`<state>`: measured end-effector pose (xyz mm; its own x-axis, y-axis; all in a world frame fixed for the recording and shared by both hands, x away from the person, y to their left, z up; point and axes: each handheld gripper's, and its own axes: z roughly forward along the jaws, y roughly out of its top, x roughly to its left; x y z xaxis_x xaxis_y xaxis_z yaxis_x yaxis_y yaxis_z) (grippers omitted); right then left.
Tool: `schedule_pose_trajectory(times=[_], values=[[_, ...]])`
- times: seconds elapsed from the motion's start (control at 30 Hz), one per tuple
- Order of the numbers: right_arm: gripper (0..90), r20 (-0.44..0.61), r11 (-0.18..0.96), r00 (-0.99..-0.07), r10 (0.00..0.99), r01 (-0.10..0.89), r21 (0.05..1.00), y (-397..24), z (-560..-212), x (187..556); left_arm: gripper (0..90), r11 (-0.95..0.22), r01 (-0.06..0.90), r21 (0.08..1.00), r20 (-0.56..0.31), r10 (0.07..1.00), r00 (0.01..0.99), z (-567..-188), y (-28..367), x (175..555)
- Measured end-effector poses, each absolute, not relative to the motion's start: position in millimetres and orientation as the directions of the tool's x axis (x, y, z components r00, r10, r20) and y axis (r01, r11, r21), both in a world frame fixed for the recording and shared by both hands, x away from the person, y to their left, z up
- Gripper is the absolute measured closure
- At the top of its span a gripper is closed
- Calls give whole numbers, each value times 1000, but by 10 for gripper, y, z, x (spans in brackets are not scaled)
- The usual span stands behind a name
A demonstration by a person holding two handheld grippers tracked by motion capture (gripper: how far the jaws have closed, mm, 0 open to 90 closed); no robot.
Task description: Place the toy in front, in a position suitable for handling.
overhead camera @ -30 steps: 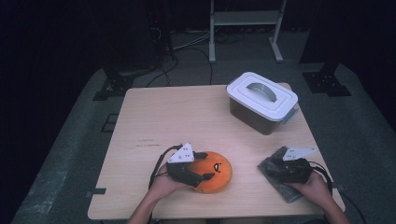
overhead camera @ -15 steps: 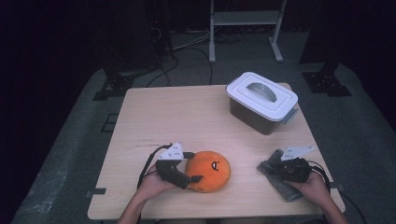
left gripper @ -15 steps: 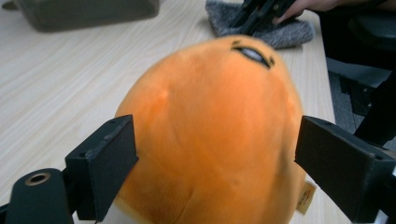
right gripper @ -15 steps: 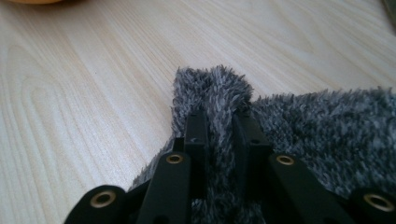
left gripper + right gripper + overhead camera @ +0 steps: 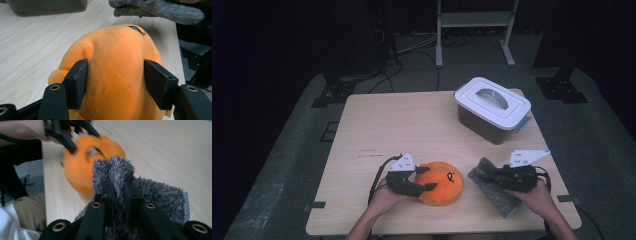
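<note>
Left gripper (image 5: 421, 178): its fingers (image 5: 77, 82) straddle the orange plush toy (image 5: 441, 182), one pad on each flank; they have just been closing, with the toy between them and both pads against the fabric.
Right gripper (image 5: 488, 176): fingers (image 5: 107, 195) clenched tight on a fold of the grey furry cloth (image 5: 497, 192), the pile bunching up just ahead of the tips.
Plush toy: on the tabletop (image 5: 412, 125), between the left fingers, its far end toward the cloth.
Cloth: pinched at one edge, the rest trailing behind and below the right fingers.
Step in hand, judged: securing both soft things for a lift.
Doing it well: squeeze the toy near its widest part so it does not pop forward out of the fingers; hold the cloth deep in the fold, not by the loose pile.
Count: one plush toy, one cloth, one lidded grey bin (image 5: 492, 108) well beyond both sets of fingers, two grippers.
</note>
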<state>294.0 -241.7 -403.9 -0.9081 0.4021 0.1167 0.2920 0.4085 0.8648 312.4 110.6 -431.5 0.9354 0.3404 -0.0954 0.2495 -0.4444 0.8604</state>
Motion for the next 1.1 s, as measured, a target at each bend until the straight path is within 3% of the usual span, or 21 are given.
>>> schedule_pose_trajectory(times=[0.33,0.73,0.87,1.1], values=[[789,68,462,-954,292,203,863,-1671,-4058,3029,366,-477,206,854,-49,321,946,-4300,1043,3087],[782,104,475,-913,394,299,827,-2066,-4293,3021,284,-485,237,842,-93,302,949,-4284,1233,3131],[782,94,478,-920,381,283,832,-2005,-4253,3000,386,-480,249,841,-108,301,947,-4321,1223,3145],[781,86,439,-936,341,239,866,-1780,-4092,2989,386,-470,242,849,-106,299,948,-4339,1176,3117]])
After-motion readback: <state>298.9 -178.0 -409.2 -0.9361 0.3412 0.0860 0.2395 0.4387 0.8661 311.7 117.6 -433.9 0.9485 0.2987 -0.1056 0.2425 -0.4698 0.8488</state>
